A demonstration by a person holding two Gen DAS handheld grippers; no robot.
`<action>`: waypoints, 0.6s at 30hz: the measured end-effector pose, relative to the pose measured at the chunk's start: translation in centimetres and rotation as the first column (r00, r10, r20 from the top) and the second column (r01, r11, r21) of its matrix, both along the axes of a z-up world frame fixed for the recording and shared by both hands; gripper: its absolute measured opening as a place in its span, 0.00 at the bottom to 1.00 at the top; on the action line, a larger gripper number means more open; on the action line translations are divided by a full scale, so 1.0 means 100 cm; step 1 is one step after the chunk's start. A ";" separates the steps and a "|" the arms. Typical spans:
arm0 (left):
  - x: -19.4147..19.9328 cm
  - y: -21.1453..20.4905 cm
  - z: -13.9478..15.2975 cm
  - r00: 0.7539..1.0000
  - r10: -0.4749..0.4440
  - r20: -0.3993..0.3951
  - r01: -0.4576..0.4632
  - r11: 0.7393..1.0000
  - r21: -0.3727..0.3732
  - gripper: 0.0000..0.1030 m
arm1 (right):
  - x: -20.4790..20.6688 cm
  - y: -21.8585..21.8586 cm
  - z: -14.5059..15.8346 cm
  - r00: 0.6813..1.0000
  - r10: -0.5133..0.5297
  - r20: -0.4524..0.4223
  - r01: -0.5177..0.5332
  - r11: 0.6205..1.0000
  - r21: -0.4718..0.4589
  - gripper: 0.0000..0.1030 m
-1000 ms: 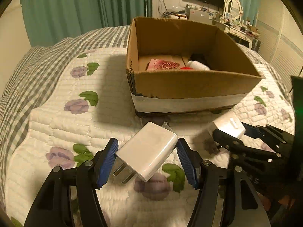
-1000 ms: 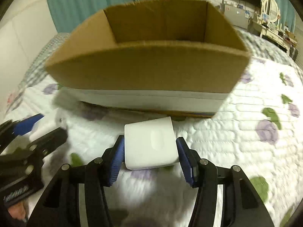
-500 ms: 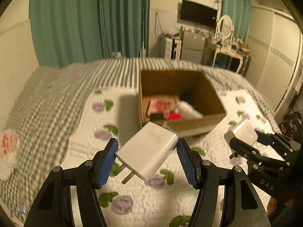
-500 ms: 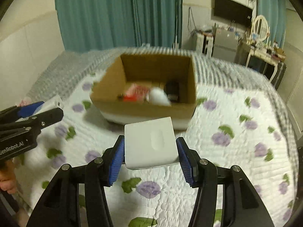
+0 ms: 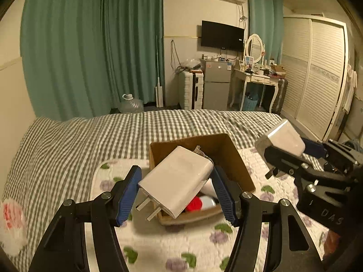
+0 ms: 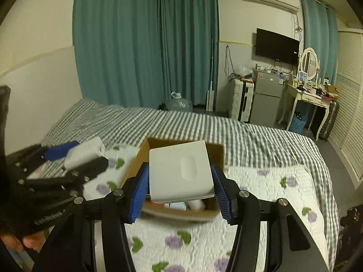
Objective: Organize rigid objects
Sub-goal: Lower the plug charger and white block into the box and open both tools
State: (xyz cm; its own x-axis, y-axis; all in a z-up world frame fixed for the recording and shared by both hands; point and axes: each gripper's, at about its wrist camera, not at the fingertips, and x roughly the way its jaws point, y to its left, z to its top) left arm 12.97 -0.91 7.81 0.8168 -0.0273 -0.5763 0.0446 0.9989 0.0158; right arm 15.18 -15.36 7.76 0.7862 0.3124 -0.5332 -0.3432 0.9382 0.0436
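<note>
The left gripper [image 5: 177, 190] is pinched on a white charger [image 5: 175, 181] with two metal prongs pointing down and toward the left blue pad. The charger is held tilted in the air, above the near-left part of the cardboard box [image 5: 226, 156].

The right gripper [image 6: 180, 187] is pinched on a white adapter [image 6: 181, 173], a square block with an oval dimple on its upper face. This adapter is also held in the air, above the near wall of the box. In the left wrist view the same adapter [image 5: 283, 139] appears to the right of the box, higher than its rim.

The box sits open on a white quilt [image 5: 192, 244] printed with purple flowers, which lies on a grey checked bedspread [image 5: 90, 140]. Inside the box, a red item [image 5: 194, 204] and a white bottle [image 5: 208, 201] lie against the near wall; the remaining contents are hidden behind the held chargers.

Green curtains [image 5: 90, 45] hang beyond the far side of the box.
</note>
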 end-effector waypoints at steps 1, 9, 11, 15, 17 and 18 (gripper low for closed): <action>0.009 0.000 -0.004 1.000 -0.001 -0.001 0.001 1.000 0.004 0.63 | 0.009 0.000 -0.001 1.000 -0.005 0.000 0.005 1.000 0.003 0.52; 0.084 -0.008 -0.071 0.997 -0.033 -0.074 0.033 0.999 -0.006 0.63 | 0.091 0.001 -0.057 0.996 -0.006 -0.084 0.009 1.000 0.029 0.52; 0.097 -0.008 -0.090 0.995 -0.039 -0.096 0.039 0.999 0.004 0.63 | 0.108 0.002 -0.079 0.993 -0.004 -0.118 0.009 0.999 0.038 0.52; 0.120 -0.004 -0.123 0.988 -0.065 -0.138 0.066 0.998 0.005 0.63 | 0.139 0.006 -0.117 0.985 0.005 -0.170 -0.002 1.000 0.022 0.52; 0.126 -0.007 -0.130 0.988 -0.071 -0.139 0.076 0.996 0.035 0.63 | 0.149 0.011 -0.129 0.984 0.014 -0.179 -0.012 1.000 0.008 0.52; 0.129 -0.008 -0.132 0.988 -0.068 -0.140 0.075 0.996 0.045 0.63 | 0.155 0.013 -0.133 0.983 0.017 -0.183 -0.016 1.000 0.006 0.52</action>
State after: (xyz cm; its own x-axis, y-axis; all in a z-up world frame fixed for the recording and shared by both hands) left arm 25.84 -1.67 -5.42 0.7264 -0.0515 -0.6854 0.1215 0.9911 0.0544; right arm 30.67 -14.11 -5.51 0.6702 0.3271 -0.6662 -0.3443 0.9322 0.1112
